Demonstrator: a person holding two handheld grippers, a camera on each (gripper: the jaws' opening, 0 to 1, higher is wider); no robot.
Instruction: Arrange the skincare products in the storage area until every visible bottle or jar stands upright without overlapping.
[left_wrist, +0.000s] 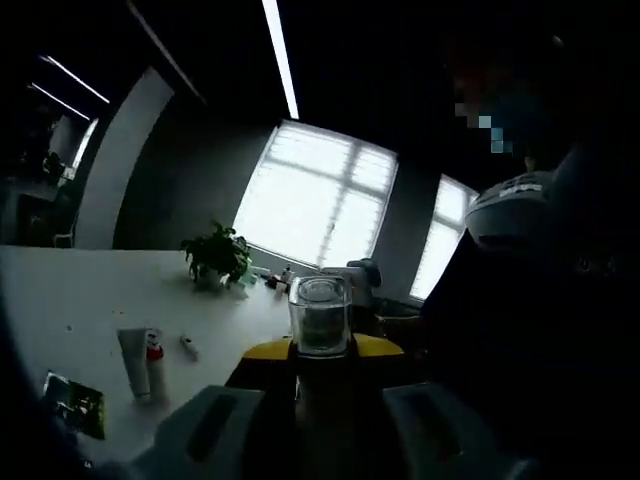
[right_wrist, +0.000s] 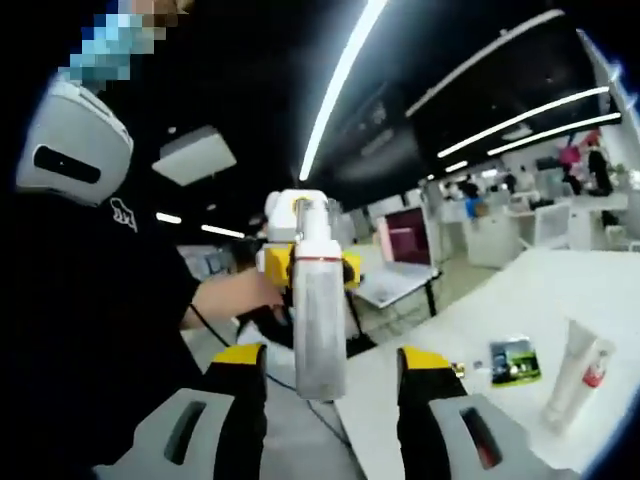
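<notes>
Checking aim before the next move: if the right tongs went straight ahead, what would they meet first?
The pump bottle, upright between the right tongs; depth unclear, the left tongs seem to hold it.

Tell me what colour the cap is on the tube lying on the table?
Red. The white tube has a red cap, clearest in the right gripper view.

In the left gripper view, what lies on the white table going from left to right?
Dark green flat sachet → white squeeze tube with a red cap → small white stick-shaped item → green potted plant → clear glass jar held up in front.
</notes>
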